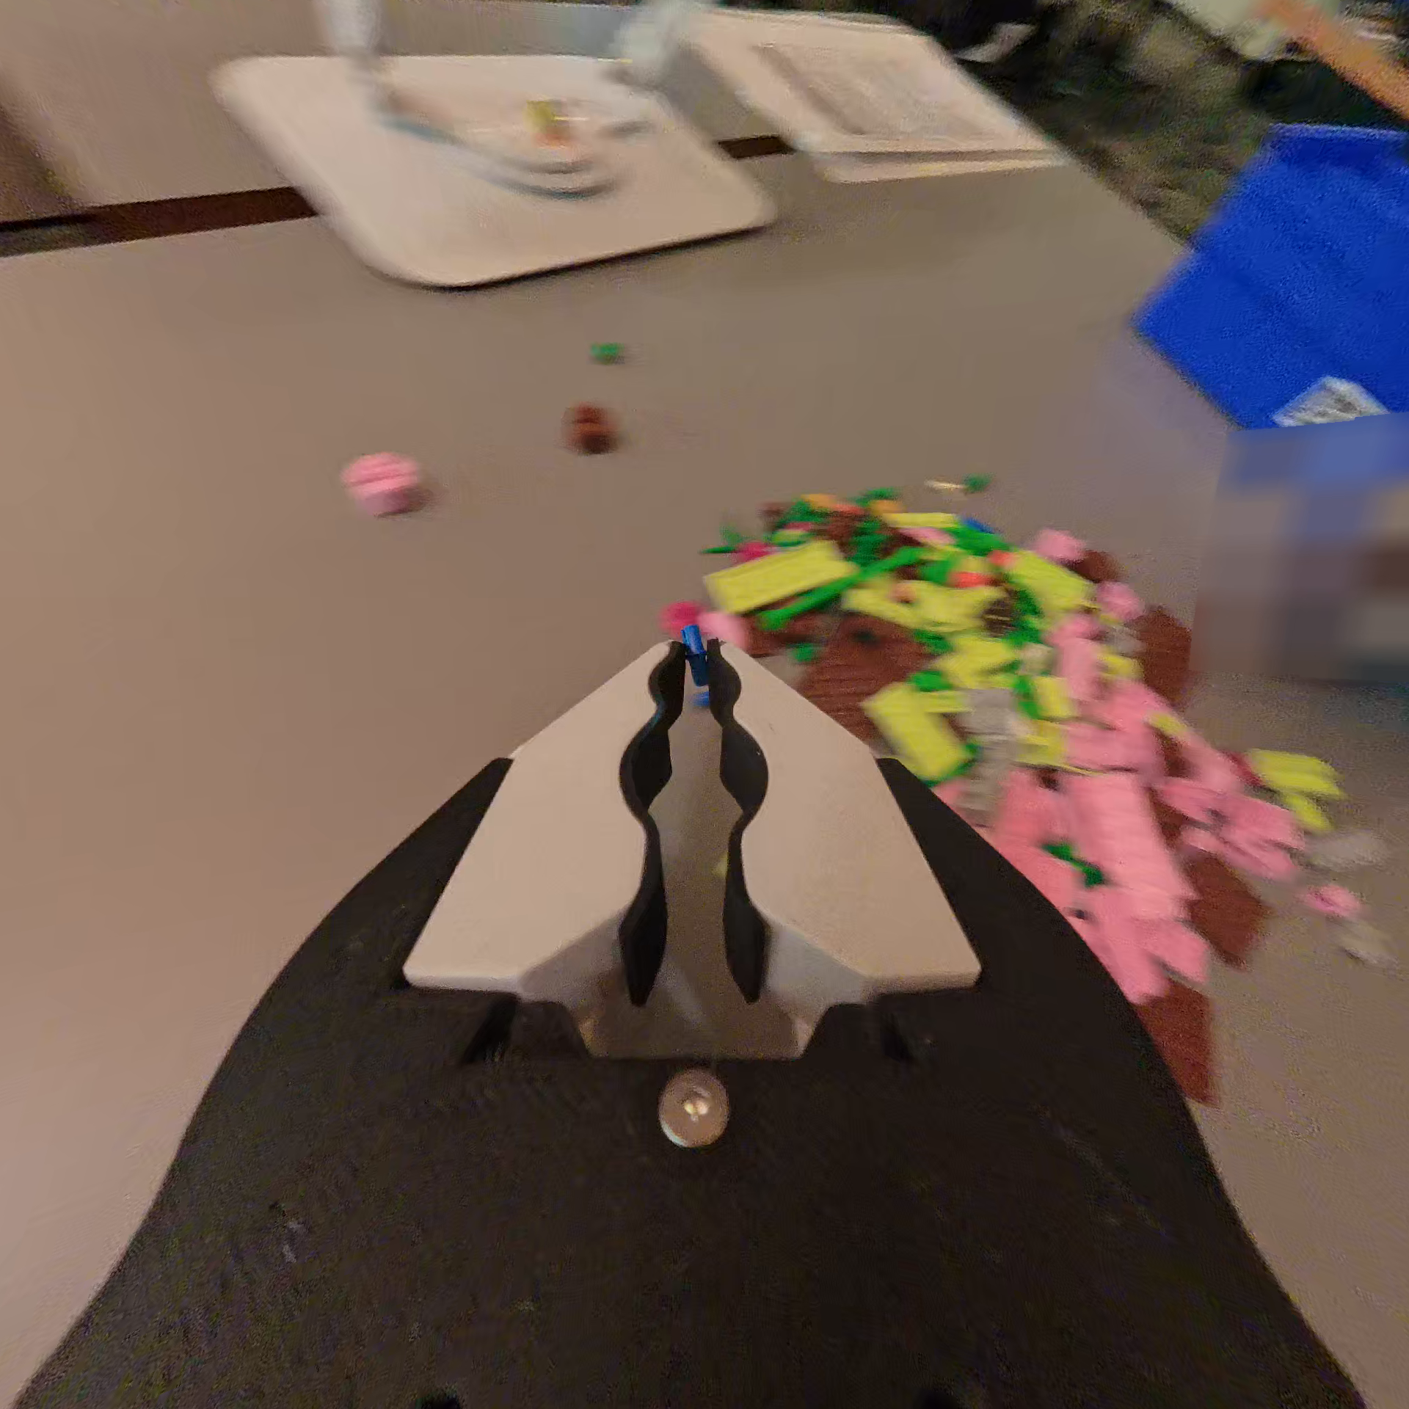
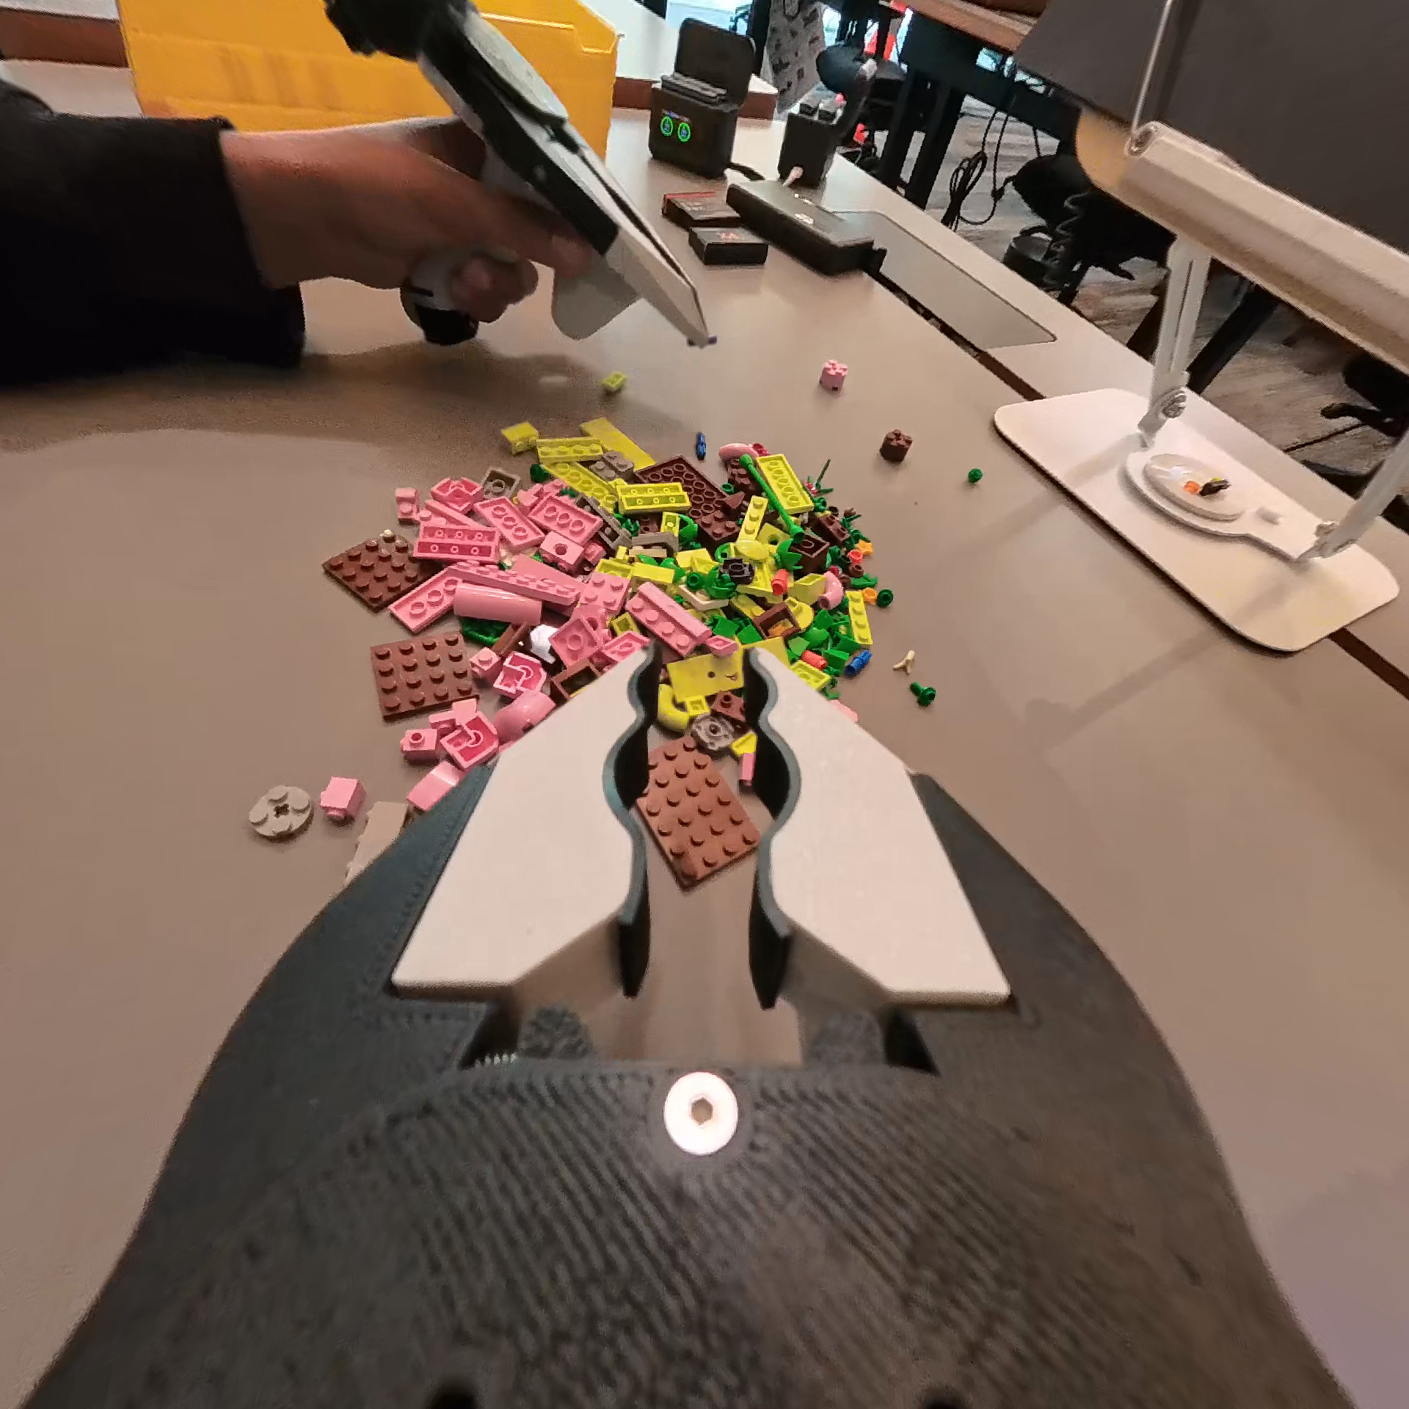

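Note:
My left gripper (image 1: pixel 694 648) is shut on a small blue piece (image 1: pixel 692 657) pinched at its tips, held above the table left of the brick pile (image 1: pixel 991 686). The right wrist view shows that same gripper (image 2: pixel 698 338) in a person's hand (image 2: pixel 396 206), raised beyond the pile with a tiny dark piece at its tip. My right gripper (image 2: pixel 701 659) is open and empty, low over the near edge of the pile (image 2: pixel 625 579) of pink, yellow, green and brown bricks. A brown studded plate (image 2: pixel 694 808) lies between its fingers.
A white stand base (image 2: pixel 1220 579) with a small clear dish (image 2: pixel 1185 484) holding tiny pieces sits at right; it also shows blurred in the left wrist view (image 1: pixel 495 168). Loose pink (image 2: pixel 833 374), brown (image 2: pixel 896 444) and green (image 2: pixel 974 476) pieces lie between. A yellow bin (image 2: pixel 320 61) and black devices (image 2: pixel 694 114) stand behind. My right fingertips sit around 20 cm from my left ones.

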`<action>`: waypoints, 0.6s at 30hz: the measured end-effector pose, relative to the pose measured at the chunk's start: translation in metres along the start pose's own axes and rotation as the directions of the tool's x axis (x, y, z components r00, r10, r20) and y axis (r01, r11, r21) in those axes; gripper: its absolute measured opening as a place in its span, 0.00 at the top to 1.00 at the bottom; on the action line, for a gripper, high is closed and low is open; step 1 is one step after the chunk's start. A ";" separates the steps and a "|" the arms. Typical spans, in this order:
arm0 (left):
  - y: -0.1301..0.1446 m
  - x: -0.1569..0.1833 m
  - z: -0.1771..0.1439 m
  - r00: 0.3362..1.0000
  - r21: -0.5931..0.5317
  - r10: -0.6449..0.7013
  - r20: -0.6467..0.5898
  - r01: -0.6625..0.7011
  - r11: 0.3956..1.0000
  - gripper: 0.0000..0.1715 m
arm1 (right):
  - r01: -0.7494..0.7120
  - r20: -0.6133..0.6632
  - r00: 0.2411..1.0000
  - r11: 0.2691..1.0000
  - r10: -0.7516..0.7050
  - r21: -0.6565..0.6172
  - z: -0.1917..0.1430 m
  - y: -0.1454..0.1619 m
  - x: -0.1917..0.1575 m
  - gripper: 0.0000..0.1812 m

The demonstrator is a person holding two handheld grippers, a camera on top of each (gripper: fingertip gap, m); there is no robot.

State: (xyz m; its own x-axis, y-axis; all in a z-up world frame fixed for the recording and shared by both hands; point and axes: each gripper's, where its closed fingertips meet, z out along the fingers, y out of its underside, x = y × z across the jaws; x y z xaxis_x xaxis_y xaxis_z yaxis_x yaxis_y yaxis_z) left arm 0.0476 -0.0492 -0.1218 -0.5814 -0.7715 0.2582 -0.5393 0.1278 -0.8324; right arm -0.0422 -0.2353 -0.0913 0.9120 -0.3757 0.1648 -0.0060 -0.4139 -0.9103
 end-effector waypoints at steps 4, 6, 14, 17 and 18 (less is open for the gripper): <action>0.019 0.067 0.026 0.978 -0.131 0.104 -0.181 -0.129 0.983 0.93 | 0.010 0.001 1.000 1.000 -0.010 -0.012 0.001 0.002 -0.001 0.90; 0.022 0.075 0.035 0.977 -0.155 0.115 -0.179 -0.144 0.977 0.71 | 0.010 -0.002 1.000 1.000 -0.010 -0.013 0.001 0.002 -0.001 0.90; -0.029 0.025 0.019 0.994 0.032 0.106 0.031 -0.107 0.994 0.76 | 0.023 0.011 1.000 0.999 -0.023 -0.034 0.004 0.005 -0.005 0.90; -0.031 -0.032 0.021 0.971 -0.019 0.067 0.228 -0.064 0.998 0.65 | 0.037 0.017 0.999 0.997 -0.036 -0.061 0.006 0.009 -0.007 0.90; -0.029 -0.049 0.024 0.957 -0.054 0.066 0.282 -0.053 0.997 0.62 | 0.042 0.020 0.999 0.997 -0.041 -0.067 0.007 0.010 -0.008 0.90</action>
State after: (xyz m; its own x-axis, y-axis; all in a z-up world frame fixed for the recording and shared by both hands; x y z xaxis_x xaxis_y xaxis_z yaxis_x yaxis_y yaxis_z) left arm 0.1057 -0.0301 -0.1218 -0.4203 -0.9058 0.0536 -0.5395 0.2020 -0.8174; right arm -0.0467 -0.2311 -0.1044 0.9194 -0.3419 0.1943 0.0051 -0.4838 -0.8752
